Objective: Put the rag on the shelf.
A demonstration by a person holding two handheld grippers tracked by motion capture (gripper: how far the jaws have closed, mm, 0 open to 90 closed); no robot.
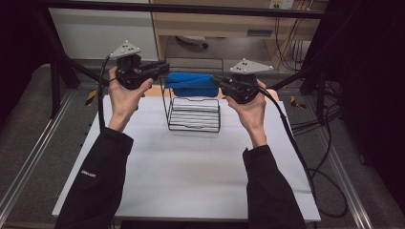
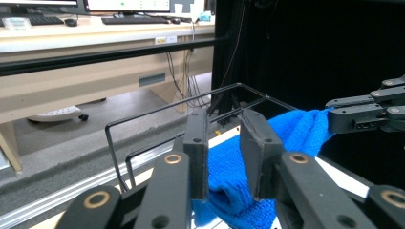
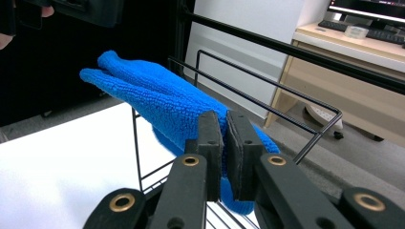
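A blue microfibre cloth (image 1: 191, 83) hangs stretched above a black wire basket (image 1: 193, 114) at the back of the white table (image 1: 191, 171). My right gripper (image 1: 216, 81) is shut on the cloth's right end; in the right gripper view its jaws (image 3: 223, 119) pinch the cloth (image 3: 153, 95). My left gripper (image 1: 165, 68) is at the cloth's left end. In the left gripper view its jaws (image 2: 224, 124) stand apart with the cloth (image 2: 301, 129) in the gap, and the pads do not press on it. The right gripper (image 2: 367, 109) shows at that view's right edge.
The basket's wire rim (image 2: 157, 112) runs just beyond and below both grippers. Black frame bars (image 1: 191, 9) cross above the table's far edge. A wooden desk (image 3: 353, 62) and cables (image 1: 291, 47) lie behind. The white tabletop stretches toward the person.
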